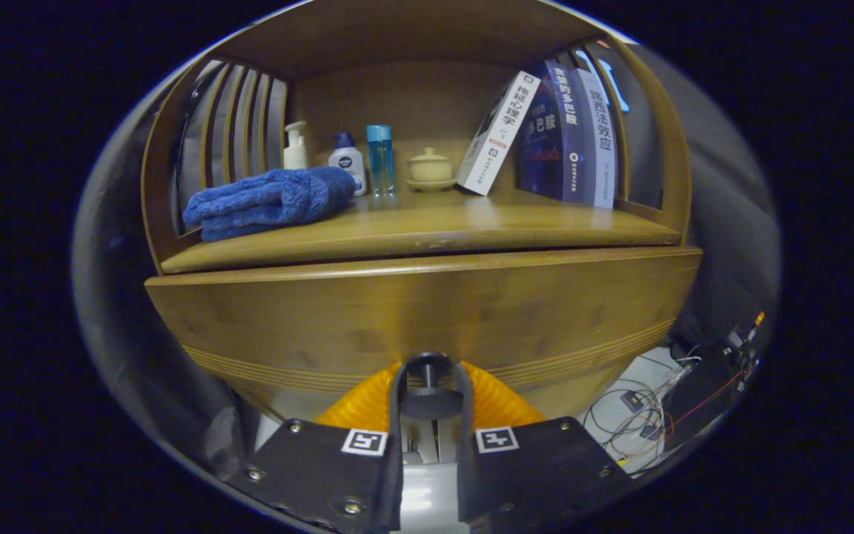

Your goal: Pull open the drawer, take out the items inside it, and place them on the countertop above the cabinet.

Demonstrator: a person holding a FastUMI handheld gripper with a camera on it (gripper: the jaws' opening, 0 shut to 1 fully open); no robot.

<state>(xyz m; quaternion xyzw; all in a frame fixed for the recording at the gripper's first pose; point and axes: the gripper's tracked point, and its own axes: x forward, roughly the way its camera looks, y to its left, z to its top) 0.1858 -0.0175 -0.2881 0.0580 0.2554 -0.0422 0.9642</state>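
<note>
My gripper (pixel 428 386) has its two orange fingers (pixel 359 404) closed around the dark round knob (pixel 428 371) of the wooden drawer front (pixel 427 311); opening step, I judge; next, a straight pull backwards.

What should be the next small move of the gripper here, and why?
Probably a straight pull back. The gripper has its orange fingers closed around the dark round knob on the drawer front, and no gap shows yet under the countertop, so the drawer seems still closed.
</note>
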